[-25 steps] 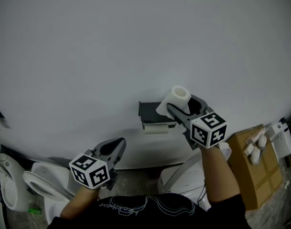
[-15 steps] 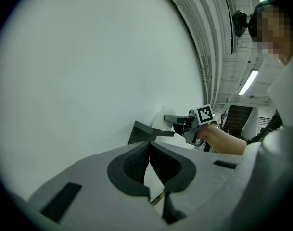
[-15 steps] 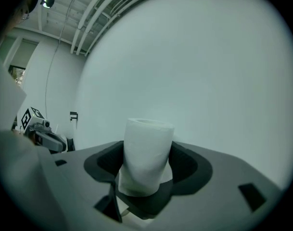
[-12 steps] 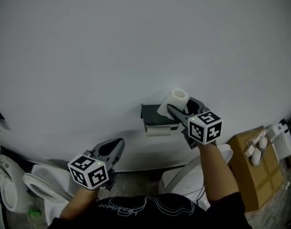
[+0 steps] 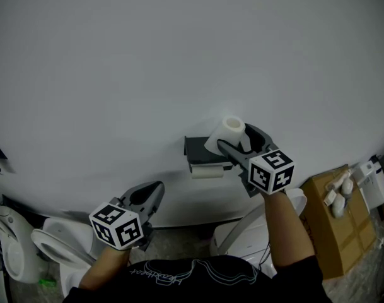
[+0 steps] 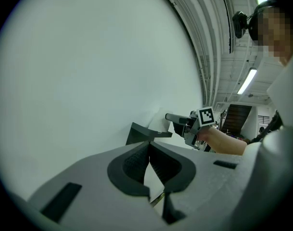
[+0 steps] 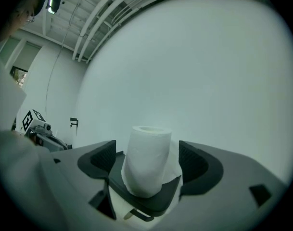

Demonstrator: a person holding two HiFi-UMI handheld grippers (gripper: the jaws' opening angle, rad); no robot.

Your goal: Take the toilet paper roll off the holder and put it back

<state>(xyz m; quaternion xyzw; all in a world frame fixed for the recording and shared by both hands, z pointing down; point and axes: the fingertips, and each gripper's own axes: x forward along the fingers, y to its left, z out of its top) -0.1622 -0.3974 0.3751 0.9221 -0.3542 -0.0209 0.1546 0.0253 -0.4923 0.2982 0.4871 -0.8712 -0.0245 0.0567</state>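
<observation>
Two tongs: the right tongs (image 7: 146, 148) have just been opening and stand wide around the toilet paper roll (image 7: 145, 170) without touching it; it stands upright on the holder (image 5: 200, 149). The left tongs (image 6: 149, 150), below-left of the holder, are closed and empty.

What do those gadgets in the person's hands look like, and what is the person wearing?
The left gripper and right gripper look alike: a grey moulded shell ending in two curved jaws lined with dark ribbed pads, each carrying a white cube printed with black square markers. The person wears a black top with a pale line print.
</observation>
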